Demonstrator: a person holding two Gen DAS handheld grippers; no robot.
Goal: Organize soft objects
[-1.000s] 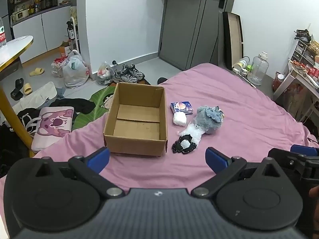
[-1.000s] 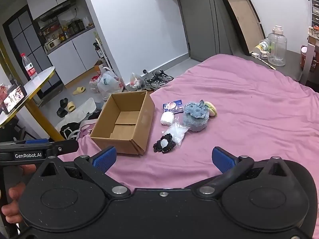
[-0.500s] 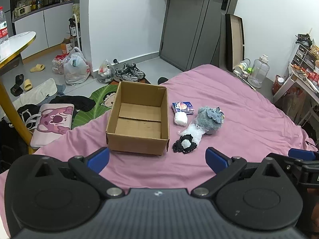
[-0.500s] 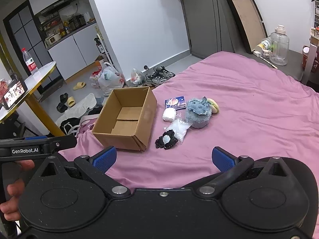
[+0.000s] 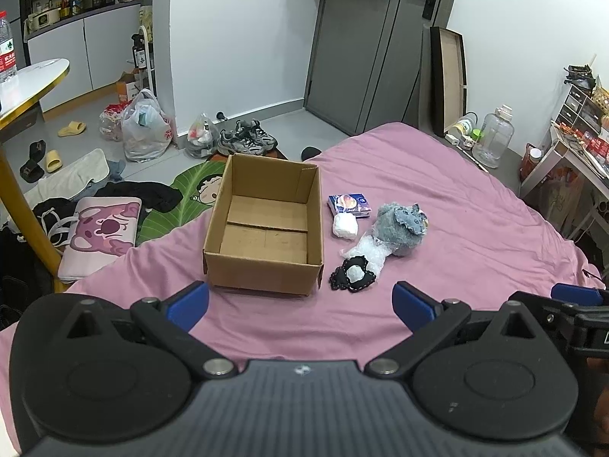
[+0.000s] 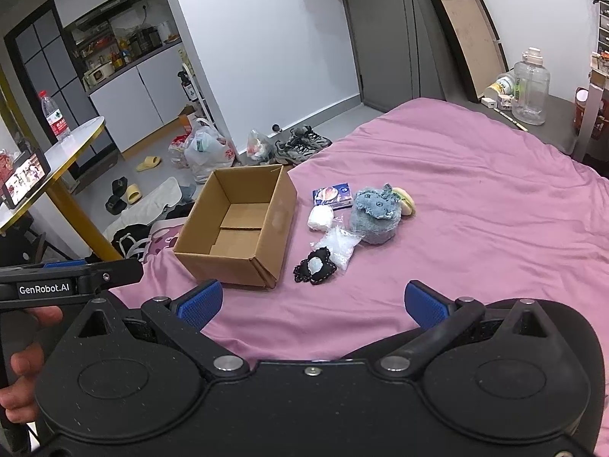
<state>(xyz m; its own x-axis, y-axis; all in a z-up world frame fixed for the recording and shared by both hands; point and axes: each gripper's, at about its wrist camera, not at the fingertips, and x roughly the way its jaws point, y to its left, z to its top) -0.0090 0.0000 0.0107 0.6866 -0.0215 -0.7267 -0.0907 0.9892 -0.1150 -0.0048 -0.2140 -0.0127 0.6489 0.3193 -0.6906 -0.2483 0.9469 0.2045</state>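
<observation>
Parts of the scene are cut off or hard to read: the right gripper's body hides the near bed in the right wrist view, and only the fingertips of a hand [image 6: 23,377] show at the left edge, below the left gripper's arm. A yellowish round thing [image 6: 405,201] is mostly hidden behind the grey plush toy [image 6: 376,214]; what it is cannot be told. The left gripper [image 5: 300,302] hangs over the pink bedspread [image 5: 475,228] with its blue pads wide apart, empty. The right gripper [image 6: 310,299] is likewise spread and empty. The cardboard box [image 5: 266,228] stands open and empty on the bedspread. Just right of it lie a blue tissue pack [image 5: 349,205], a white wad [image 5: 345,225], a clear crinkled bag [image 5: 367,249] touching the plush toy, and a black beaded piece [image 5: 353,274].
</observation>
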